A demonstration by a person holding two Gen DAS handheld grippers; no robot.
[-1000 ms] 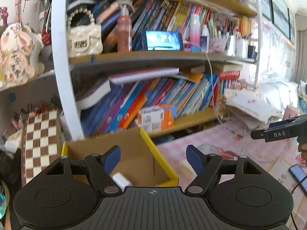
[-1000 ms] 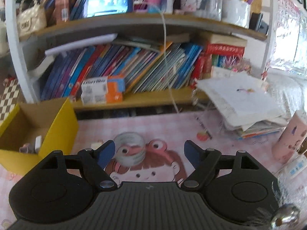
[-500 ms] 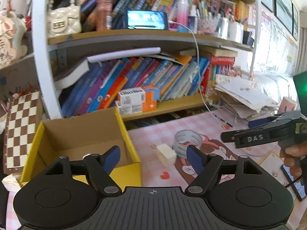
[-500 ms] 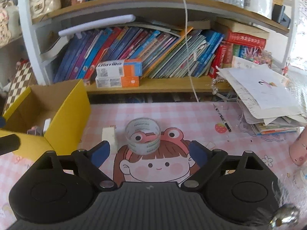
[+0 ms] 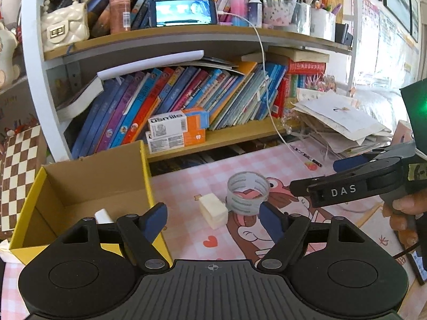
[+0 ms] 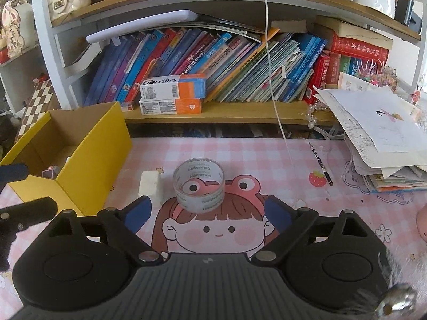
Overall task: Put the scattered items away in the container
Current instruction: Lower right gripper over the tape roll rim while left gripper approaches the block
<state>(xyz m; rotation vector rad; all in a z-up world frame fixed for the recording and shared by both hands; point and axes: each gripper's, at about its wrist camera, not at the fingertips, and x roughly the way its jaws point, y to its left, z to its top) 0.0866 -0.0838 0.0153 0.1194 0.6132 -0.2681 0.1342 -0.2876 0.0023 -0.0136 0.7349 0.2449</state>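
A yellow cardboard box stands open at the left of the pink desk mat, with a few small items inside, one white. A clear tape roll stands on the mat beside a white eraser block. My left gripper is open and empty, just short of the eraser. My right gripper is open and empty, right in front of the tape roll. In the left wrist view the right gripper's body reaches in from the right, held by a hand.
A bookshelf packed with books and two toothpaste boxes runs along the back. A paper stack lies at the right, a pencil and a white cable on the mat. A checkerboard leans at the left.
Both grippers pulled back and tilted down toward the mat. The left gripper swung right from over the box toward the eraser; the tape roll and eraser came closer in both views.
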